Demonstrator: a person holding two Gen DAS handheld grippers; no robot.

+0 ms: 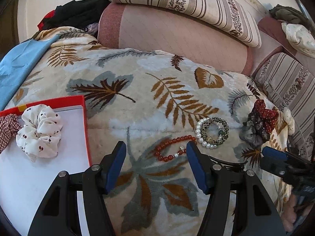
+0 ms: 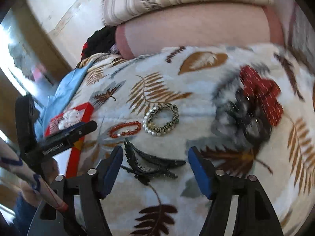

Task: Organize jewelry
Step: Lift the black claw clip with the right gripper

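Note:
My left gripper stands open over the leaf-patterned blanket, its tips on either side of a red bead bracelet that lies just beyond them. A pearl bracelet and a leopard-print hair tie rest right of it. My right gripper is open too. A black hair claw lies on the blanket between its fingers, untouched by the pads. A red box with a white floor holds a white cherry-print scrunchie and a checked scrunchie.
A dark grey scrunchie and a red dotted scrunchie lie at the blanket's right edge. Behind stand a pink bolster and a striped cushion. A blue cloth lies far left. A patterned sleeve shows beside the left gripper.

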